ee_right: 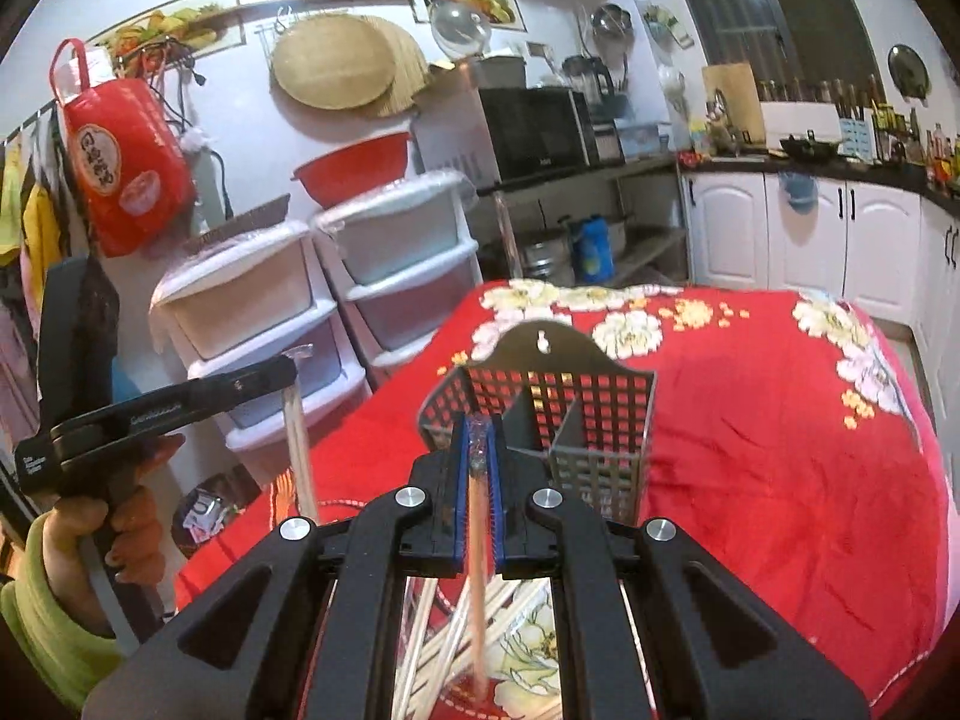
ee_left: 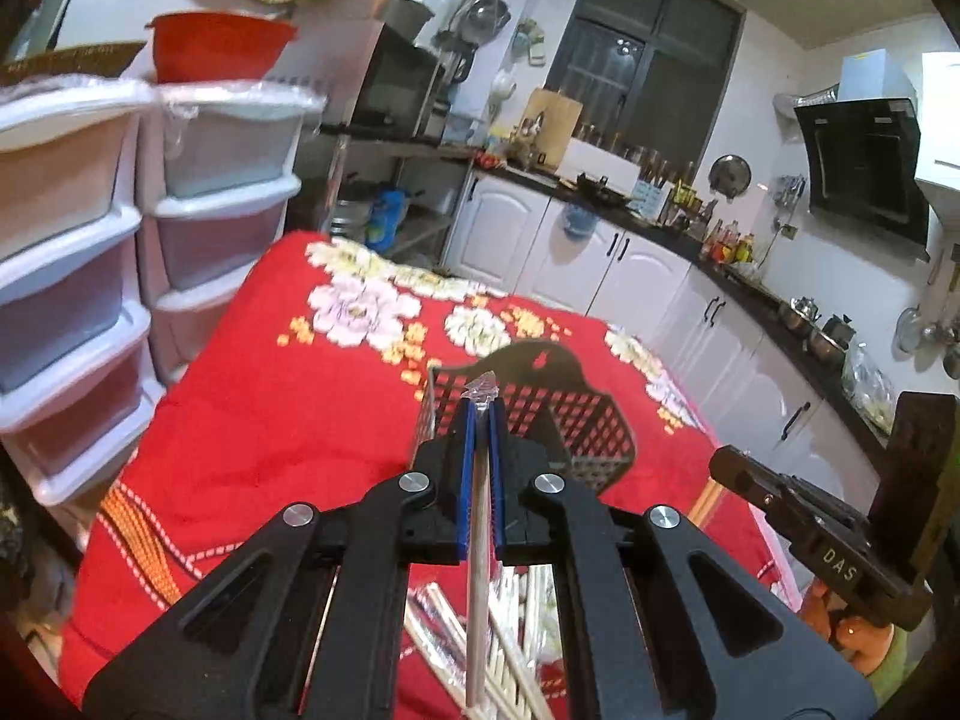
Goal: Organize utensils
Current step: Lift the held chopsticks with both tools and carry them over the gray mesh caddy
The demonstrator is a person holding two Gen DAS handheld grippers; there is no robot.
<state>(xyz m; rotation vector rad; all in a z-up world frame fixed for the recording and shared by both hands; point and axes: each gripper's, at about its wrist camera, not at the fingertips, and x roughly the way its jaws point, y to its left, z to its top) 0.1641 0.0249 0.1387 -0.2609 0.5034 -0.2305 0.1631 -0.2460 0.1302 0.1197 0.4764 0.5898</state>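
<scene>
a red flowered cloth point(ee_right: 780, 450) covers the counter. at ten o'clock stand two stacks of plastic drawers point(ee_right: 324, 324), a red bowl point(ee_right: 354, 165) on top. above them on the white wall point(ee_right: 240, 96) hang round woven mats point(ee_right: 336, 69) and a red bag point(ee_right: 129, 144). a black microwave point(ee_right: 534, 132) sits at twelve o'clock. white cabinets point(ee_left: 606, 258) run toward two o'clock under a dark window point(ee_left: 648, 54), with a black range hood point(ee_left: 864, 168) at three o'clock.

The surface point(ee_right: 780, 450), draped in a red floral cloth point(ee_left: 270, 408), carries a black mesh caddy point(ee_right: 576, 414) and loose wrapped chopsticks point(ee_right: 516, 606).
</scene>
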